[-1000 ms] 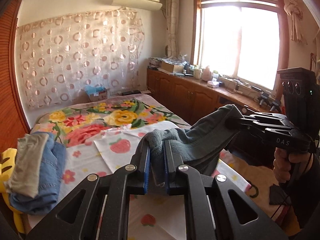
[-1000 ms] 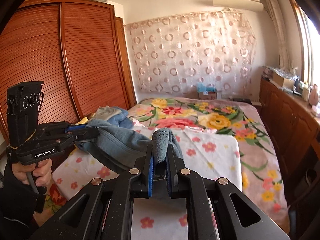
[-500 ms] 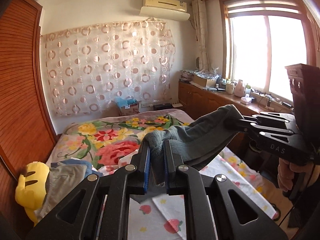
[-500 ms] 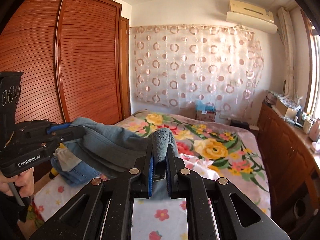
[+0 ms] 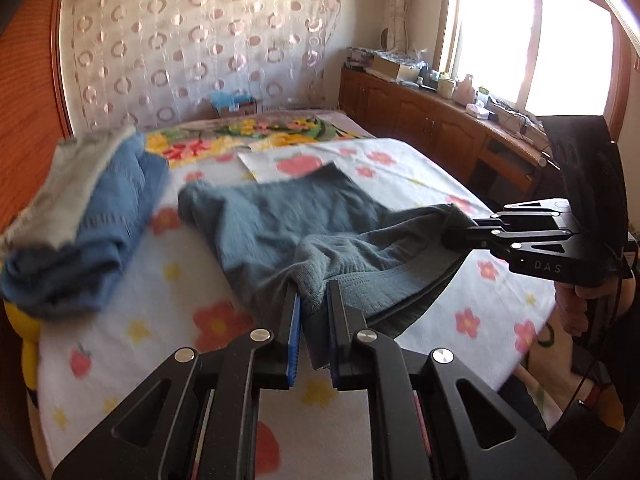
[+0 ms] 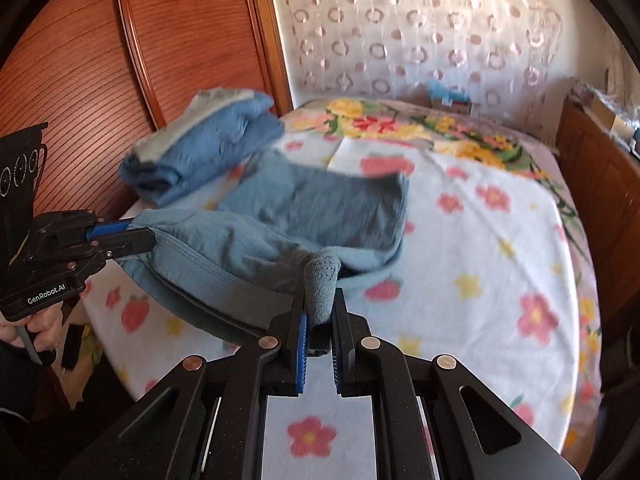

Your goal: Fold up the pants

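Note:
The grey-blue pants lie spread on the flowered bed sheet, legs pointing away from me; they also show in the right wrist view. My left gripper is shut on one corner of the waistband. My right gripper is shut on the other corner; it shows in the left wrist view at the right. The left gripper shows in the right wrist view at the left. The waistband hangs slack between them, just above the sheet.
A stack of folded blue and grey clothes sits at the bed's left edge, beside the wooden wardrobe. A yellow toy lies under it. A wooden counter runs under the window at right.
Both grippers came down from mid-air toward the bed with the pants. The legs, hanging before, now lie flat on the sheet away from me.

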A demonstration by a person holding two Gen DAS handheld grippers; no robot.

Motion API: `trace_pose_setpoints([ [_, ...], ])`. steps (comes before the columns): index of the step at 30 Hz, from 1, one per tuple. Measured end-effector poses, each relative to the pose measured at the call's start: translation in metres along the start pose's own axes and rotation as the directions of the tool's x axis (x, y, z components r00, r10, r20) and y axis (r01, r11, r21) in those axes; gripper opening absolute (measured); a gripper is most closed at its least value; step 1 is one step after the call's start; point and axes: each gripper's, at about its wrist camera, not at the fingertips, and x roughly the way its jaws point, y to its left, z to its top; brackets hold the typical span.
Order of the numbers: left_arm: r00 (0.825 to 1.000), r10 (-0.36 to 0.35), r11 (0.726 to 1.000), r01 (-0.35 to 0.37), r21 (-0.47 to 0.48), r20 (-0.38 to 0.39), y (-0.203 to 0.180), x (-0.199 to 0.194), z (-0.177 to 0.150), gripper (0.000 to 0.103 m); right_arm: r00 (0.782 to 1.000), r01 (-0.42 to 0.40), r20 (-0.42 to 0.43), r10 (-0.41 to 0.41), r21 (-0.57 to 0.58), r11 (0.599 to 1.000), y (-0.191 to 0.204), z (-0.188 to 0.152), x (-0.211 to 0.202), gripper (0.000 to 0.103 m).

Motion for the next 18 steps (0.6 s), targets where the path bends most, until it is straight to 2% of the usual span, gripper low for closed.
trace_pose_setpoints([
  [8, 0.999, -0.016, 1.000, 0.016, -0.010, -0.047, -0.007, -0.010, -0.026, 0.013, 0.999, -0.039, -0.021, 0.040, 0.053, 0.998, -0.017, -0.010, 0.001, 0.010],
  [13, 0.997, -0.027, 0.999, 0.025, -0.026, -0.078, -0.012, -0.010, -0.041, 0.013, 0.998, -0.044, -0.036, 0.046, 0.068, 0.997, -0.010, -0.038, -0.018, 0.010],
  [18, 0.995, -0.026, 0.999, 0.023, -0.036, -0.097, -0.011, -0.006, -0.047, 0.013, 0.998, -0.046, -0.034, 0.049, 0.089, 0.995, -0.012, -0.046, -0.020, 0.010],
])
